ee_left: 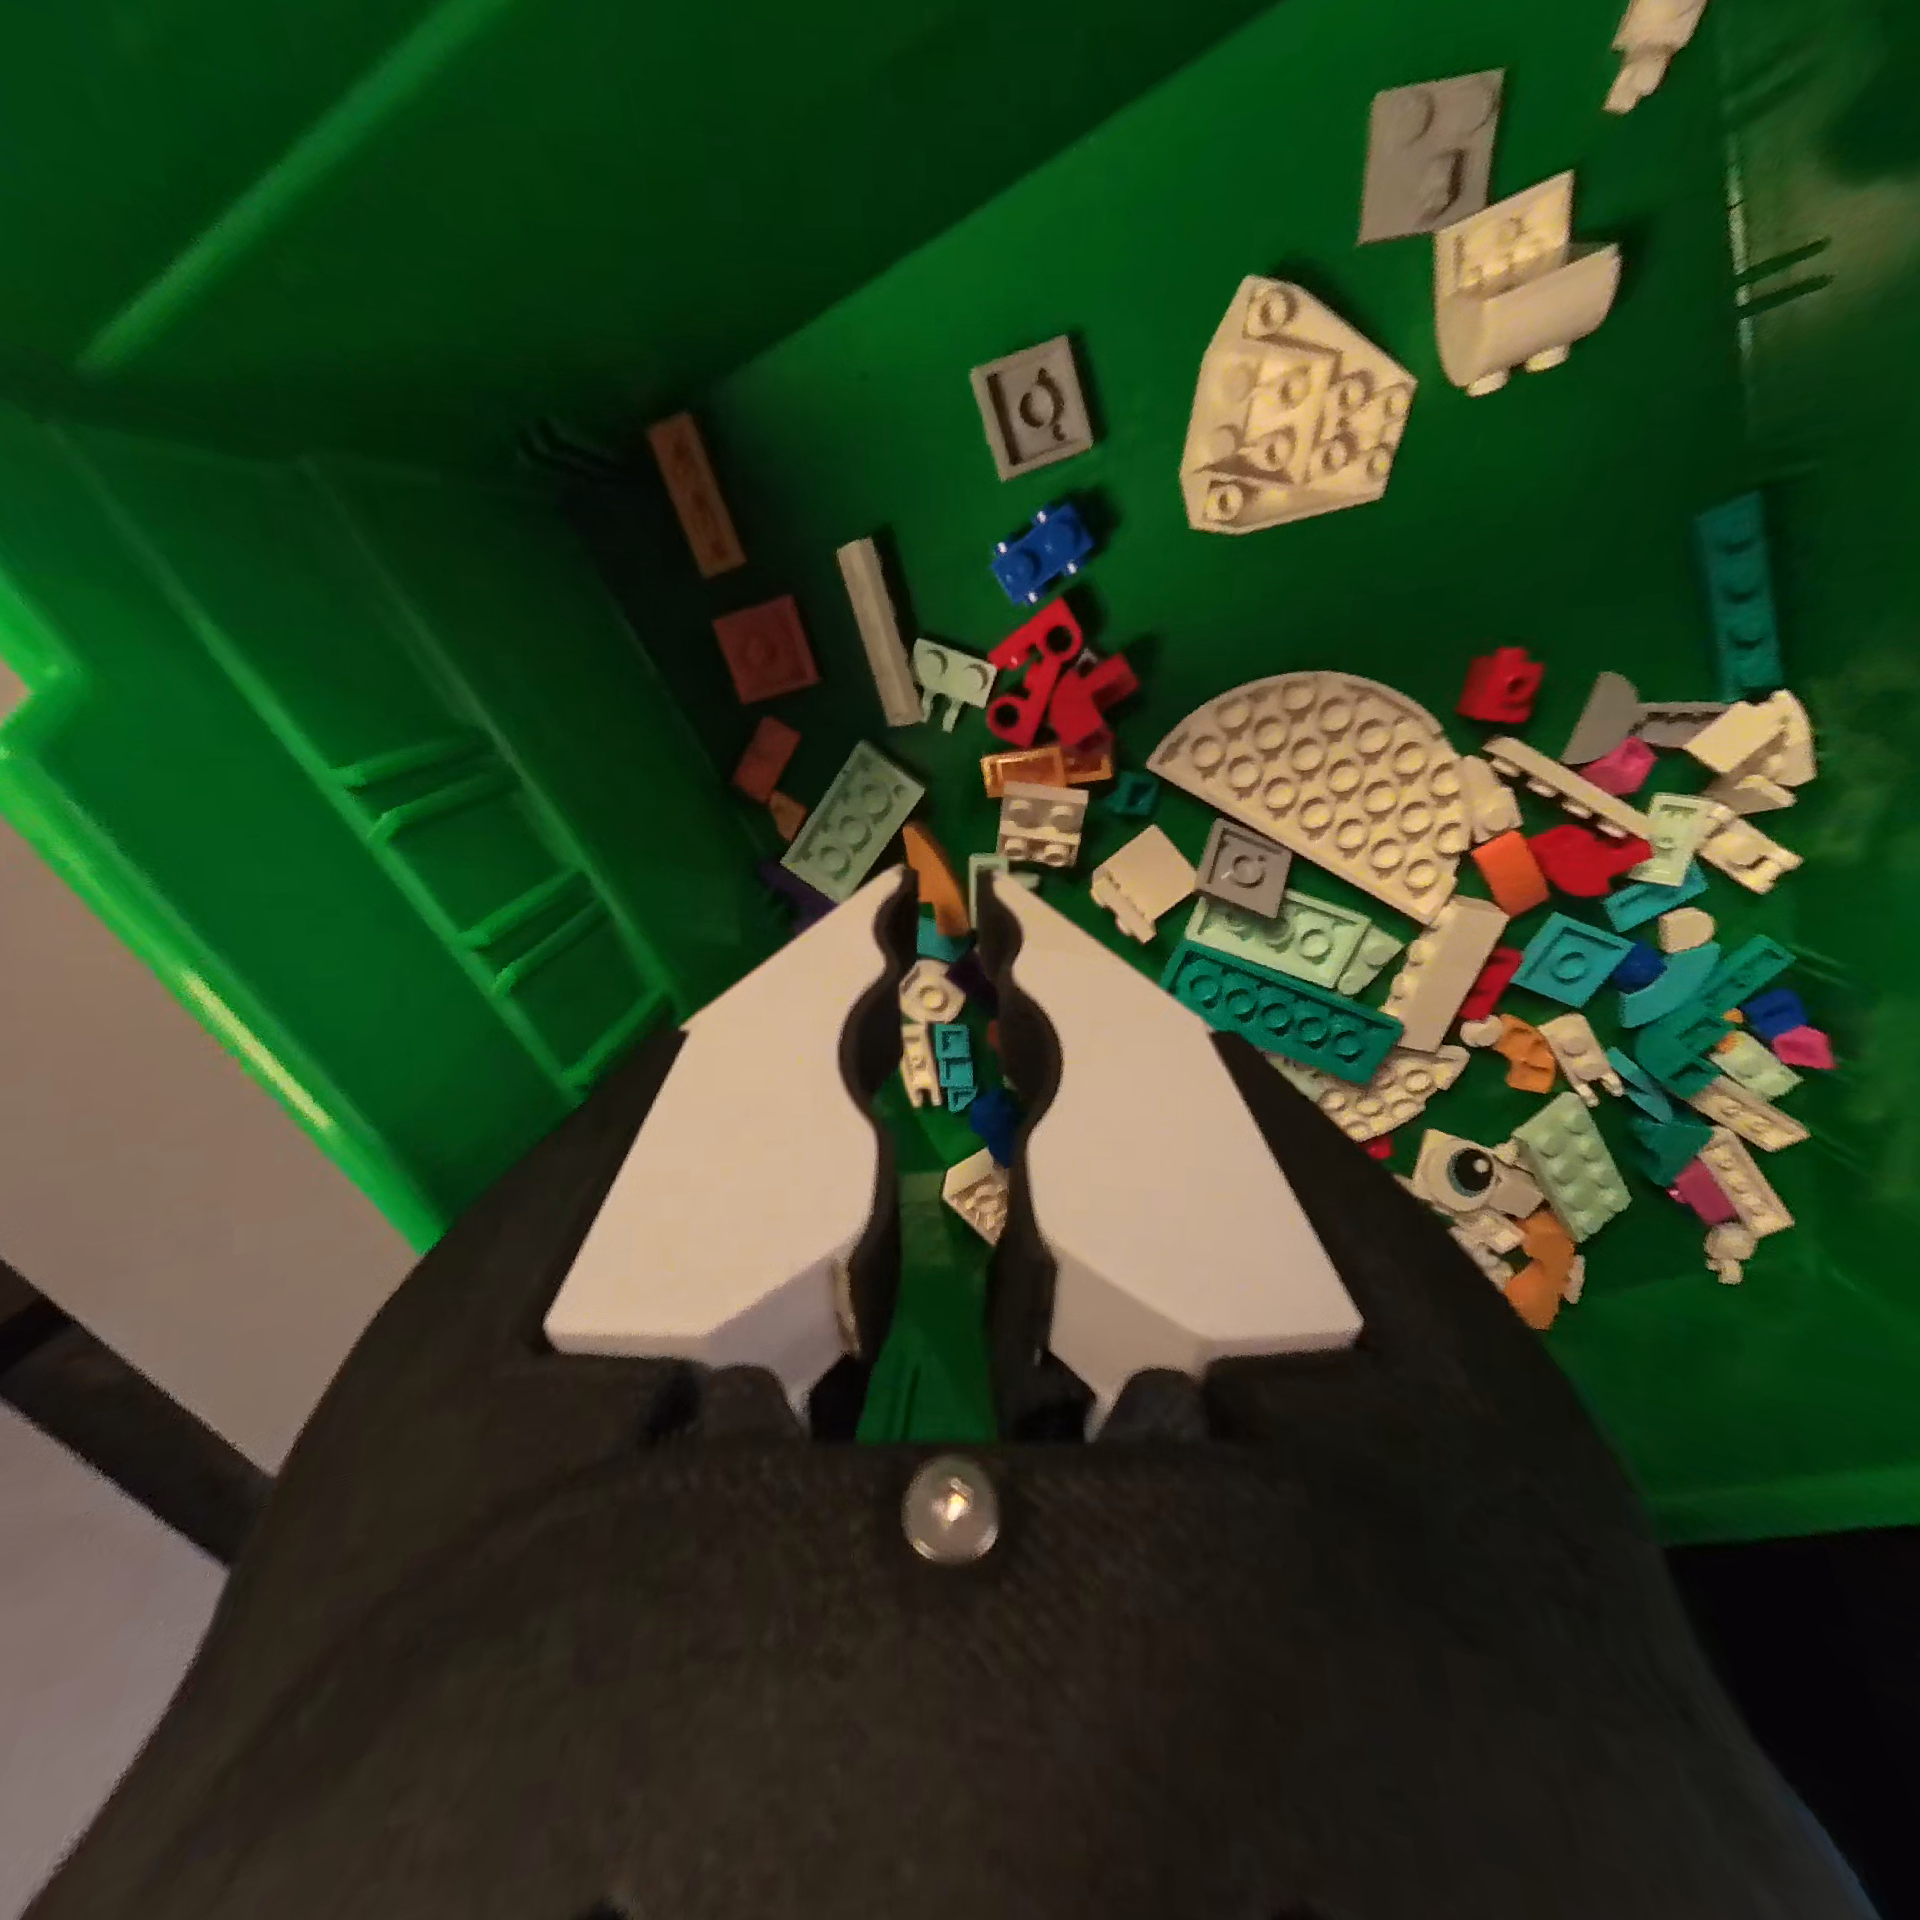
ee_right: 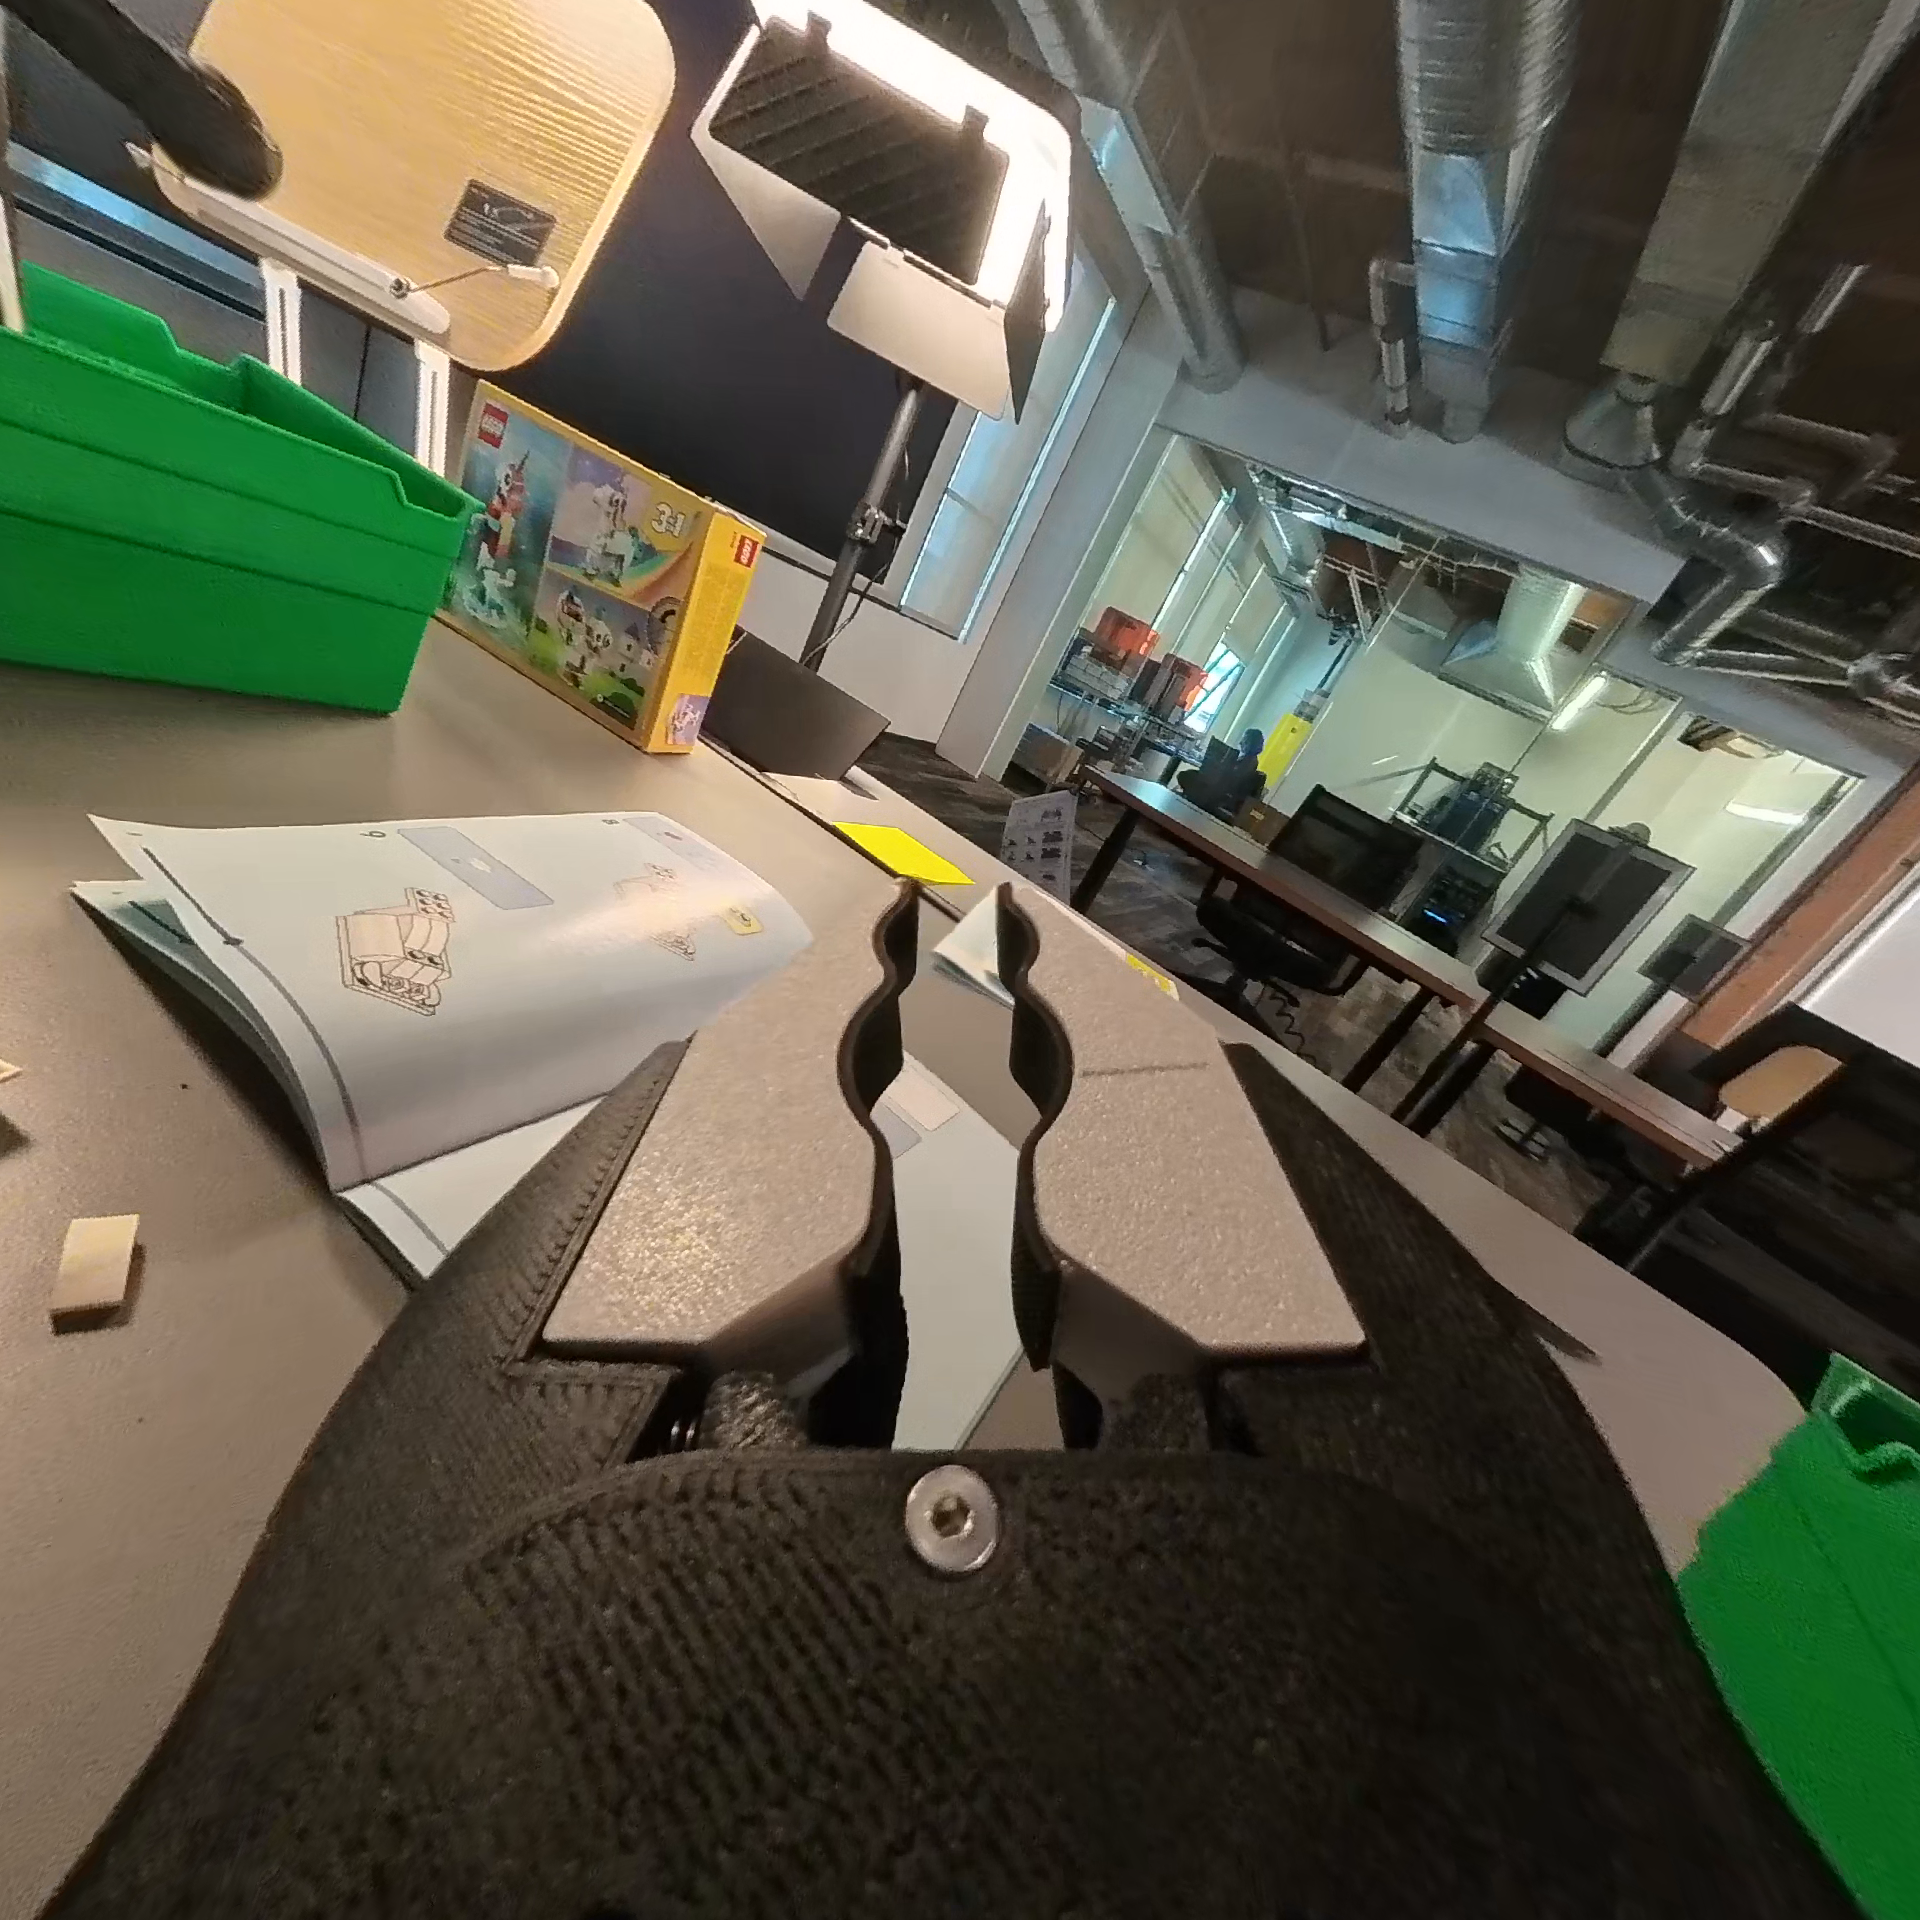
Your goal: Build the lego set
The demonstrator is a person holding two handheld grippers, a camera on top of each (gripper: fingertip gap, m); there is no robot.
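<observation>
In the left wrist view, the left gripper (ee_left: 948,883) hangs over the green bin (ee_left: 436,727), its jaws slightly apart and grasping nothing, near the loose lego pieces (ee_left: 1351,883) heaped toward one wall, probably to choose one. In the right wrist view, the right gripper (ee_right: 958,904) is released and empty above the worktop (ee_right: 208,1351), pointing past the open instruction booklet (ee_right: 416,966) lying there for reading; a tan tile (ee_right: 96,1270) waits near the worktop's left edge.

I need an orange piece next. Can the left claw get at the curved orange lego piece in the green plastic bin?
Probably yes. The left claw hangs directly over the curved orange lego piece in the green plastic bin, jaws slightly apart. Neighbouring small bricks crowd it, so a clean grip is uncertain.
</observation>
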